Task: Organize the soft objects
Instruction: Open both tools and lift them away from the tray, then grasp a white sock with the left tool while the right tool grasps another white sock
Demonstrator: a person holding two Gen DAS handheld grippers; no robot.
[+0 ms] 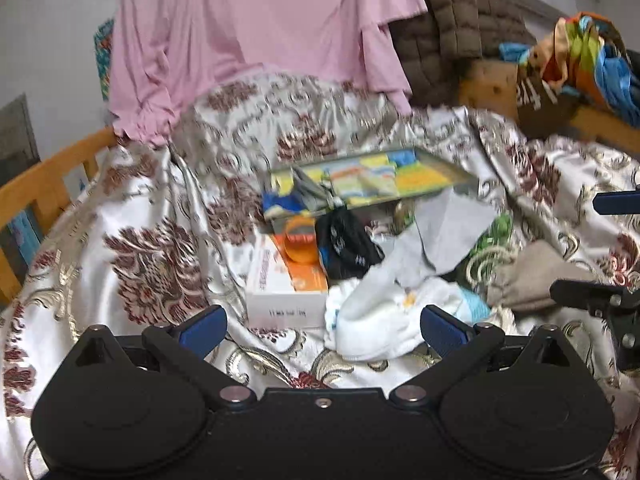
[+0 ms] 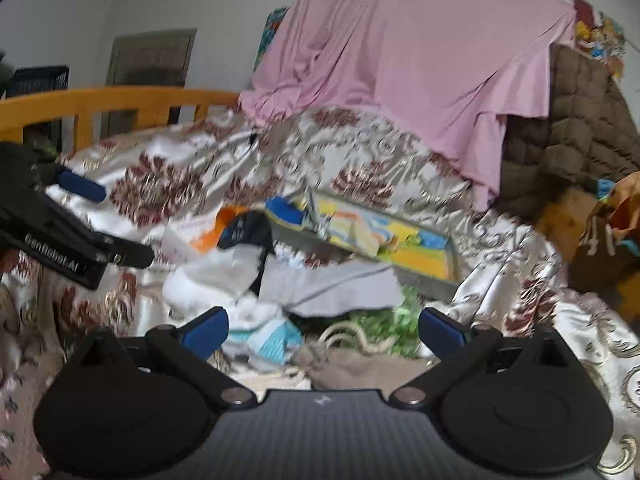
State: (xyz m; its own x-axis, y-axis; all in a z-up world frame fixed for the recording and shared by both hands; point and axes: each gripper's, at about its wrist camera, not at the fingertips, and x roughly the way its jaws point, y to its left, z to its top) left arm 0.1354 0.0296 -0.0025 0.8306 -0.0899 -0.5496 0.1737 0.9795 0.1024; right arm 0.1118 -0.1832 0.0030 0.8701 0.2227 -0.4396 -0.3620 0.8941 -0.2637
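On the flowery bedspread (image 1: 152, 264) the blurry sock pile (image 1: 384, 300) looks unsorted, left gripper (image 1: 323, 326) and right gripper (image 2: 323, 328) both spread wide, holding nothing.

Socks (image 1: 372, 320) lie heaped on the bedspread (image 1: 152, 280); a box (image 1: 286, 284) to their left; a tray (image 1: 372, 178) behind; a hanging cloth (image 1: 256, 32) beyond.

bedspread (image 1: 152, 256): white satin, maroon and gold floral
draped cloth (image 1: 256, 28): plain pink
quilt (image 1: 452, 20): brown
box (image 1: 280, 284): white and orange
near sock (image 1: 372, 320): white
far sock (image 1: 344, 248): black
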